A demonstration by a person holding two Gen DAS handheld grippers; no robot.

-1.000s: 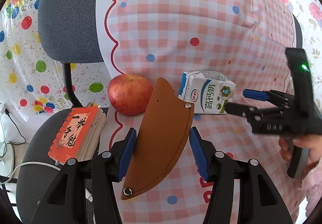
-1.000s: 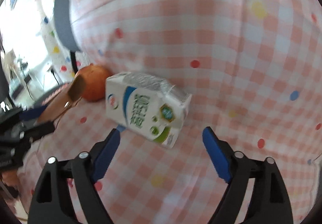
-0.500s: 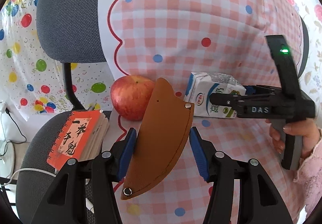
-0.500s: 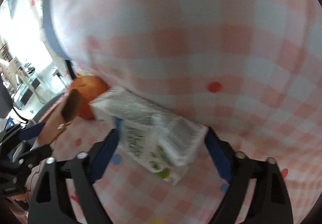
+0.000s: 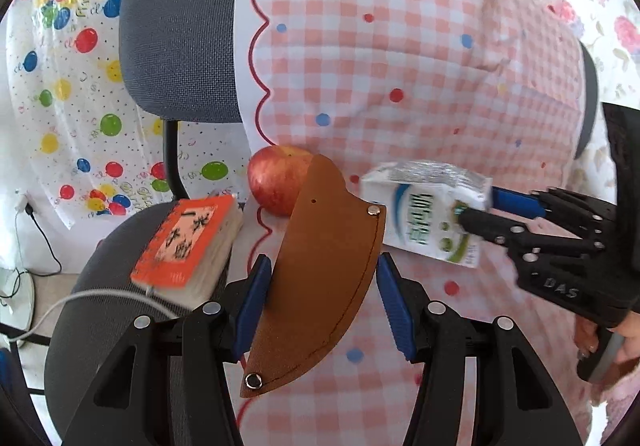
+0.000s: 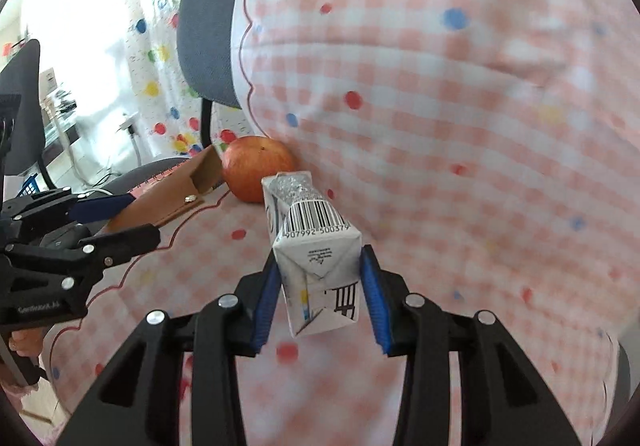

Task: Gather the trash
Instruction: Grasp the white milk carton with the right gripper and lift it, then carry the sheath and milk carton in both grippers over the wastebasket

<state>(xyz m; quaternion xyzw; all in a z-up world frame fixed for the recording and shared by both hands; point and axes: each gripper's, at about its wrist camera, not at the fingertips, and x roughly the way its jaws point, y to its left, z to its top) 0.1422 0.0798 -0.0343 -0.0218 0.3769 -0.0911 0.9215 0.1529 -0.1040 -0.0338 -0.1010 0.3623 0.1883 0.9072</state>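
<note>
A white milk carton [image 6: 316,246] with a blue and green print sits end-on between the blue pads of my right gripper [image 6: 320,262]. The jaws are closing and both pads press on its sides. In the left wrist view the carton [image 5: 420,217] hangs tilted above the checked cloth, with the right gripper [image 5: 476,203] on its right end. My left gripper [image 5: 320,262] is shut on a brown leather sheath [image 5: 324,278], which also shows in the right wrist view [image 6: 160,201] with the left gripper [image 6: 140,217].
A red apple [image 5: 276,177] lies behind the sheath on the pink checked cloth [image 5: 400,45]. An orange notebook [image 5: 188,242] rests on the seat of a grey office chair [image 5: 176,25] at the left. A white cable [image 5: 80,298] trails over the seat. A hand [image 5: 612,338] grips the right tool.
The right gripper reached the carton, closed its pads on it and lifted it, turning it end-on. The left gripper kept the sheath and drifted slightly; the apple and notebook stayed put.
</note>
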